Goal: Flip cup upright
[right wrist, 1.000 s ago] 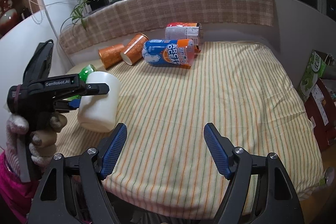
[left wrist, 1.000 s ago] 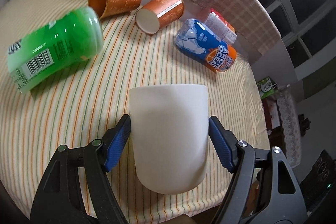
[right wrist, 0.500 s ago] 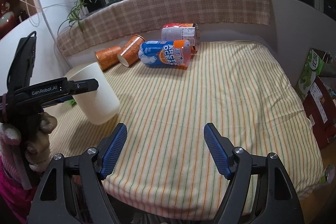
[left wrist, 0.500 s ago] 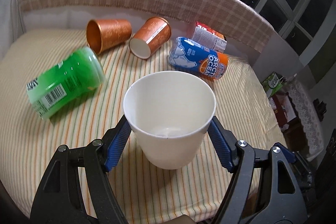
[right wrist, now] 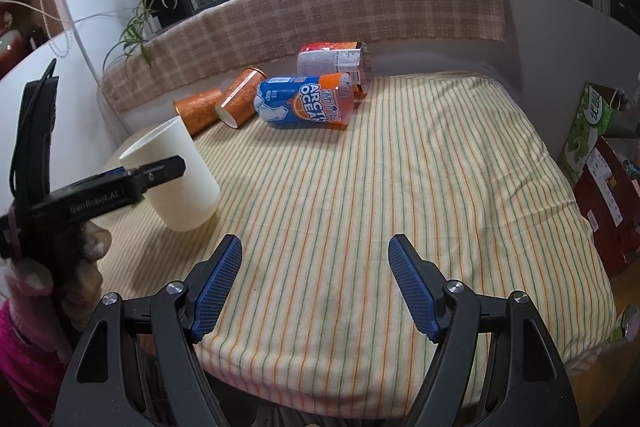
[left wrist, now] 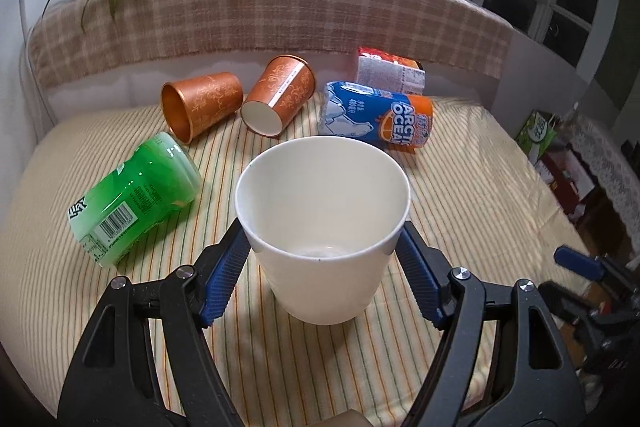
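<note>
A white cup [left wrist: 322,227] stands mouth up between the blue pads of my left gripper [left wrist: 322,255], which is shut on its sides. Its base rests on or just above the striped cloth; I cannot tell which. In the right wrist view the cup [right wrist: 176,179] is at the left, tilted slightly, held by the left gripper [right wrist: 132,179]. My right gripper [right wrist: 314,283] is open and empty over the front of the cloth, well apart from the cup.
Lying on the striped tablecloth [right wrist: 400,187]: a green bottle [left wrist: 136,199], two orange cups [left wrist: 200,107] [left wrist: 278,97], a blue-orange can [left wrist: 378,117] and a red-white can [left wrist: 390,71]. A checked backrest [left wrist: 280,15] runs behind. Boxes [right wrist: 592,131] stand off the right edge.
The left gripper has turned the white cup from bottom up to mouth up and lowered it toward the cloth. The right gripper has stayed still.
</note>
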`<control>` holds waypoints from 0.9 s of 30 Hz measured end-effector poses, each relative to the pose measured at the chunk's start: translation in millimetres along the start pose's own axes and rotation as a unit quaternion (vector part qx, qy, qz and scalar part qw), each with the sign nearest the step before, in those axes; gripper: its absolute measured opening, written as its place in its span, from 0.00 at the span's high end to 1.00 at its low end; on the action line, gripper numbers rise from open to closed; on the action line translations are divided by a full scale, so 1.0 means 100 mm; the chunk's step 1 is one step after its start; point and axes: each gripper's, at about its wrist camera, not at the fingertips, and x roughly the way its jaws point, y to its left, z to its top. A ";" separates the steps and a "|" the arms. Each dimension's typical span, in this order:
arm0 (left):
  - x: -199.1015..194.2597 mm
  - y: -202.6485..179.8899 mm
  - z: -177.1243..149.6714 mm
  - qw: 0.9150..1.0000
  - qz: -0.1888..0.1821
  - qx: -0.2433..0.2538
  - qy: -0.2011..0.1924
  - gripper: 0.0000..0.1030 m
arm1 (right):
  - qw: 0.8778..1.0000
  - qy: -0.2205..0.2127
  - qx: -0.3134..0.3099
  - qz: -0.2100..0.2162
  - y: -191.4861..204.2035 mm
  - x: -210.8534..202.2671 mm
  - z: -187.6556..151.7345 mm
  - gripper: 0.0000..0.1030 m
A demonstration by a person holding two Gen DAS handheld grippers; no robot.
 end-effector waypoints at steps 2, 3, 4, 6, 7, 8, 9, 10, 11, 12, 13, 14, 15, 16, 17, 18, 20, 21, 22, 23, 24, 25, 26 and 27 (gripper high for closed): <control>0.00 -0.04 -0.03 1.000 0.000 0.015 -0.001 0.27 | 1.000 -0.001 0.001 0.000 0.00 -0.01 0.00 0.27; 0.00 -0.06 -0.05 1.000 0.000 0.021 0.000 0.27 | 1.000 -0.002 0.001 0.000 0.00 -0.01 0.00 0.27; 0.00 -0.09 -0.07 1.000 0.000 0.028 0.001 0.27 | 1.000 -0.002 0.001 -0.001 0.00 -0.01 0.01 0.27; 0.01 -0.13 -0.10 0.999 -0.003 0.038 0.002 0.27 | 1.000 -0.003 0.003 -0.001 0.00 -0.01 0.01 0.27; 0.02 -0.14 -0.11 0.999 -0.004 0.043 0.003 0.27 | 1.000 -0.003 0.004 -0.001 0.00 -0.02 0.01 0.27; 0.02 -0.15 -0.13 0.999 -0.002 0.048 0.003 0.27 | 1.000 -0.004 0.005 -0.001 0.00 -0.02 0.02 0.27; 0.02 -0.17 -0.14 0.999 -0.002 0.050 0.002 0.27 | 1.000 -0.004 0.006 -0.001 0.00 -0.02 0.02 0.27; 0.01 -0.17 -0.15 0.999 -0.002 0.052 0.001 0.27 | 1.000 -0.004 0.006 -0.001 0.00 -0.02 0.02 0.27; 0.00 -0.16 -0.16 0.999 -0.003 0.052 0.001 0.27 | 1.000 -0.004 0.006 -0.001 0.00 -0.02 0.02 0.27; 0.00 -0.16 -0.17 0.999 -0.004 0.053 0.001 0.27 | 1.000 -0.004 0.006 -0.001 0.00 -0.02 0.02 0.27; -0.01 -0.15 -0.18 0.999 -0.006 0.053 0.002 0.27 | 1.000 -0.004 0.006 -0.001 0.00 -0.03 0.02 0.27; -0.02 -0.15 -0.18 0.999 -0.008 0.053 0.002 0.27 | 1.000 -0.005 0.006 -0.001 0.00 -0.03 0.02 0.27; -0.02 -0.14 -0.19 0.999 -0.009 0.054 0.002 0.26 | 1.000 -0.005 0.006 -0.001 0.00 -0.03 0.02 0.27; -0.03 -0.14 -0.19 0.998 -0.011 0.055 0.003 0.26 | 1.000 -0.005 0.006 -0.001 0.00 -0.03 0.02 0.27; -0.04 -0.13 -0.20 0.998 -0.012 0.056 0.003 0.26 | 1.000 -0.006 0.006 -0.001 0.01 -0.03 0.03 0.27; -0.04 -0.13 -0.20 0.998 -0.013 0.057 0.004 0.26 | 1.000 -0.006 0.006 -0.001 0.01 -0.03 0.03 0.27; -0.04 -0.12 -0.20 0.998 -0.018 0.056 0.004 0.26 | 1.000 -0.006 0.005 -0.001 0.02 -0.03 0.03 0.27; -0.05 -0.12 -0.21 0.998 -0.023 0.055 0.004 0.26 | 1.000 -0.006 0.005 -0.001 0.03 -0.03 0.03 0.27; -0.05 -0.11 -0.21 0.998 -0.030 0.052 0.007 0.26 | 1.000 -0.006 0.005 0.000 0.04 -0.04 0.03 0.27; -0.05 -0.11 -0.20 0.998 -0.035 0.049 0.010 0.26 | 1.000 -0.007 0.004 0.000 0.05 -0.04 0.03 0.27; -0.05 -0.12 -0.20 0.998 -0.036 0.048 0.010 0.25 | 1.000 -0.007 0.004 0.000 0.06 -0.05 0.03 0.27; -0.06 -0.12 -0.20 0.998 -0.037 0.048 0.009 0.25 | 1.000 -0.008 0.003 -0.001 0.06 -0.06 0.03 0.27; -0.06 -0.12 -0.20 0.998 -0.038 0.047 0.008 0.25 | 1.000 -0.008 0.003 -0.001 0.07 -0.06 0.03 0.27; -0.07 -0.12 -0.21 0.998 -0.039 0.047 0.008 0.23 | 1.000 -0.010 0.002 -0.001 0.08 -0.07 0.03 0.27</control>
